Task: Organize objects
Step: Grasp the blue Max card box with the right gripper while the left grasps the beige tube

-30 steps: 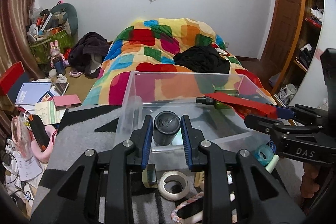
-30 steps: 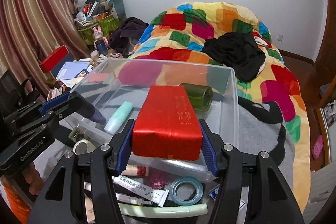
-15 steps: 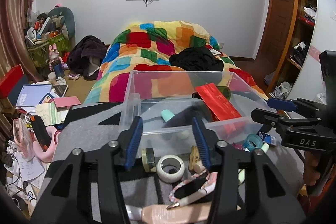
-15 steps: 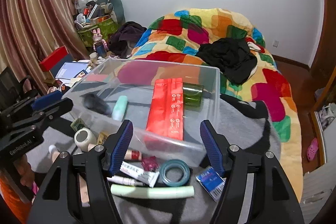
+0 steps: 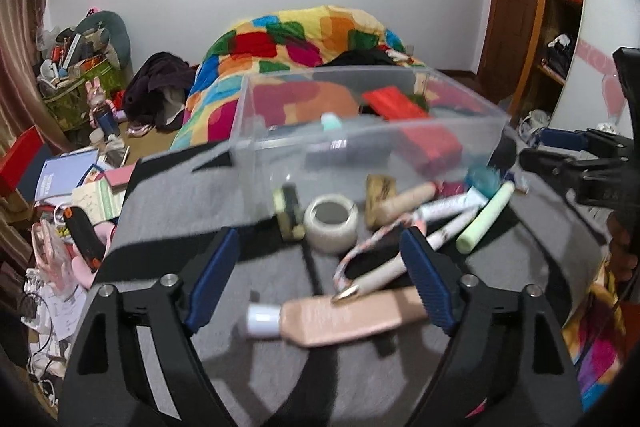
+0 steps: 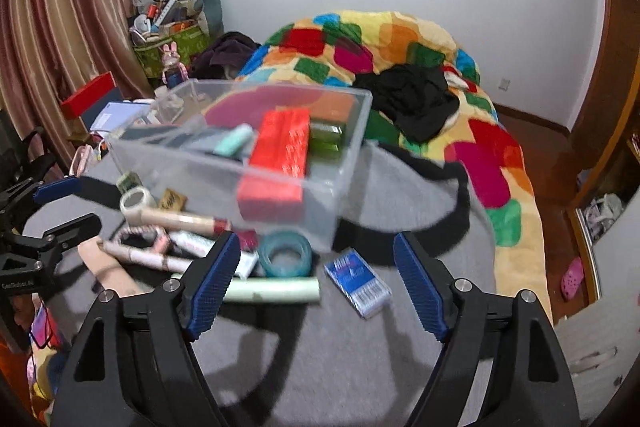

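both claws, left claw (image 5: 320, 281) and right claw (image 6: 318, 283), have just been opening and hang wide, empty, before the clear bin (image 6: 344, 163).

Motion-blurred items ahead of the open left gripper (image 5: 320, 279): clear bin (image 5: 460, 131) contents smeared, dark item behind its front wall unidentifiable; blue packet (image 6: 357, 279) print between right gripper (image 6: 318, 283) fingers illegible; beige tube (image 5: 344, 315) partly hidden behind a left fingertip (image 5: 428, 287); far-right gripper cut off by the edge.

Red box (image 6: 280, 163), teal tape (image 6: 285, 254), seemingly mint tube (image 5: 486, 217), patchwork quilt (image 6: 400, 43)
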A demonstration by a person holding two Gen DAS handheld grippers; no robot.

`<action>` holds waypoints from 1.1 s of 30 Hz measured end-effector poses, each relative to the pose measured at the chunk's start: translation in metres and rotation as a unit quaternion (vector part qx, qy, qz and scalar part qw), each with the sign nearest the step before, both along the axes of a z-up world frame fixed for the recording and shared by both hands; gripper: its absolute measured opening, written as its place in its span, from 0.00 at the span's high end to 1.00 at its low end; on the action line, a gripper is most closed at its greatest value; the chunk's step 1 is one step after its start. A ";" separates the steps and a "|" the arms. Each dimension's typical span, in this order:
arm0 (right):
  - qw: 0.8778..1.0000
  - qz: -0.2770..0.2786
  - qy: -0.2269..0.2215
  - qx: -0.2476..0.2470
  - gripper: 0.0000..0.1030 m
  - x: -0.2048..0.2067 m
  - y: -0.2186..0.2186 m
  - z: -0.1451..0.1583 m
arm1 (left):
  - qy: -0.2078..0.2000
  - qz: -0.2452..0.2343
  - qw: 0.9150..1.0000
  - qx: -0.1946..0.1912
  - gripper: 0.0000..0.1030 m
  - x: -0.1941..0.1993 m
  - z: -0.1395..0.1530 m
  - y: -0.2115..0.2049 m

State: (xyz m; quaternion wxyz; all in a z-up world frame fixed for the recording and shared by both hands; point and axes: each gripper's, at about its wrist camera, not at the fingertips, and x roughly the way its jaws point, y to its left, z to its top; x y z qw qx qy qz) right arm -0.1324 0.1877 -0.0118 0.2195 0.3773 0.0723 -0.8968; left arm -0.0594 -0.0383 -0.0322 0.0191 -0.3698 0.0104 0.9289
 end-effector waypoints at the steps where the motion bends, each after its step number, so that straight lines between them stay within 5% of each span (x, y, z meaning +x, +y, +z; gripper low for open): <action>1: 1.000 -0.002 -0.006 0.000 0.26 0.001 0.003 -0.004 | -0.008 0.001 1.000 0.006 0.19 0.000 -0.005 -0.004; 5: 1.000 -0.011 -0.024 0.000 0.26 0.004 0.011 -0.016 | -0.035 -0.019 0.998 0.041 0.19 0.003 -0.020 -0.010; 16: 0.999 -0.034 -0.033 0.021 0.26 -0.011 0.016 -0.031 | -0.027 -0.071 0.997 0.013 0.19 0.037 -0.023 0.027; 27: 0.998 -0.025 -0.047 0.035 0.26 -0.023 0.028 -0.043 | -0.032 -0.051 0.998 0.015 0.18 0.030 -0.036 -0.004; 29: 0.998 -0.016 -0.058 0.033 0.28 -0.027 0.027 -0.045 | -0.025 -0.057 0.998 0.020 0.19 0.032 -0.037 -0.001; 33: 0.996 0.003 -0.071 0.058 0.48 -0.033 0.018 -0.050 | -0.011 -0.065 0.997 0.029 0.33 0.038 -0.037 0.007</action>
